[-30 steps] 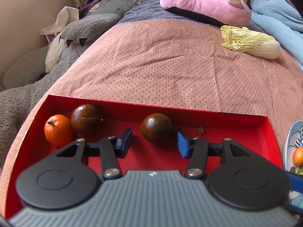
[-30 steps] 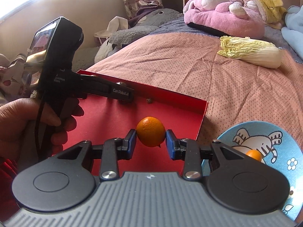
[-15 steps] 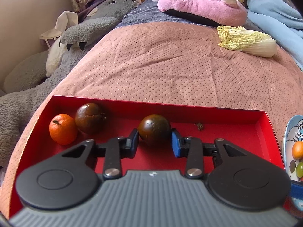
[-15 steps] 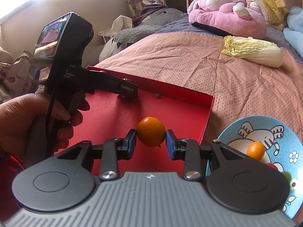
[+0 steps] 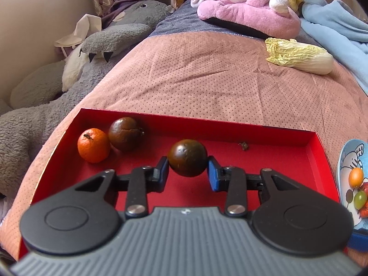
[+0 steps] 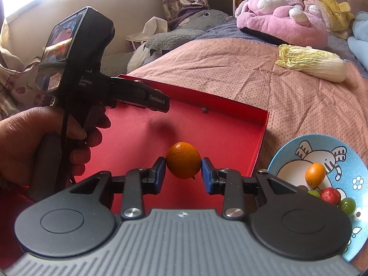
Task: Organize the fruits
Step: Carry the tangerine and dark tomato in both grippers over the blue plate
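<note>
My left gripper (image 5: 187, 169) is shut on a dark brown round fruit (image 5: 186, 157) and holds it over the red tray (image 5: 264, 133). An orange (image 5: 93, 145) and a second dark brown fruit (image 5: 125, 133) lie in the tray's far left corner. My right gripper (image 6: 183, 172) is shut on an orange (image 6: 183, 159) above the right part of the red tray (image 6: 230, 124). The left gripper's black body (image 6: 92, 78) shows at the left in the right wrist view, held by a hand.
A blue cartoon plate (image 6: 340, 154) right of the tray holds a small orange fruit (image 6: 315, 174), a red fruit and green grapes; it also shows in the left wrist view (image 5: 349, 151). A napa cabbage (image 5: 301, 56), plush toys and a blue blanket lie farther back on the pink bedspread.
My left gripper closed on the dark brown fruit and lifted it slightly. My right gripper moved a little right and back, still holding the orange.
</note>
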`<state>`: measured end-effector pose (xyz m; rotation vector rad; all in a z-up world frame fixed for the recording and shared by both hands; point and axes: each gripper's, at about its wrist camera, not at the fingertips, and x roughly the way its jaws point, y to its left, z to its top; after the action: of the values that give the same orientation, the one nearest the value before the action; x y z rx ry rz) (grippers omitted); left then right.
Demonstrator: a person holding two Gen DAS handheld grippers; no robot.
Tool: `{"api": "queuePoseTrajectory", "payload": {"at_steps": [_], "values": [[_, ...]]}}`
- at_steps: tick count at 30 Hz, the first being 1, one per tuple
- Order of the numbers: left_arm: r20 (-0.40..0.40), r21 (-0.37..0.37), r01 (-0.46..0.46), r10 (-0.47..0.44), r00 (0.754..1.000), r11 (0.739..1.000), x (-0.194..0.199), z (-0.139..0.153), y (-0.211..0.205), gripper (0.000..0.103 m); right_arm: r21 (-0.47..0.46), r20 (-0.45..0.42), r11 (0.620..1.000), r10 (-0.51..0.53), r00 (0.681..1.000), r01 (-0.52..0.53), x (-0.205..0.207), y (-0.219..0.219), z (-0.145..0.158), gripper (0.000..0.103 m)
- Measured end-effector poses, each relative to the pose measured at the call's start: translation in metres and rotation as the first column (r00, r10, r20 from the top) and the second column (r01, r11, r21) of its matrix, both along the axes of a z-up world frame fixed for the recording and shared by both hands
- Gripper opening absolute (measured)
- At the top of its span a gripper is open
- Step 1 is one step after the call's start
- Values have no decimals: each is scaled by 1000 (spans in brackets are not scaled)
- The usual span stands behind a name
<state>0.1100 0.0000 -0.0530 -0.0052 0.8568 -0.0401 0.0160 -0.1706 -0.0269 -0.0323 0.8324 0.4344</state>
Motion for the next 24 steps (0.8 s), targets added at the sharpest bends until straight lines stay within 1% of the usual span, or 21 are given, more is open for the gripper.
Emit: {"api": "queuePoseTrajectory", "payload": {"at_steps": [10, 24], "values": [[2, 2, -13, 13, 1000, 1000, -6, 1, 1, 39, 20, 4, 1000, 11, 1000, -11, -5, -3, 0, 39], [-3, 29, -8, 9, 1000, 1000, -5, -4, -4, 39, 53, 16, 999, 1, 1000, -2, -10, -16, 6, 39]]}}
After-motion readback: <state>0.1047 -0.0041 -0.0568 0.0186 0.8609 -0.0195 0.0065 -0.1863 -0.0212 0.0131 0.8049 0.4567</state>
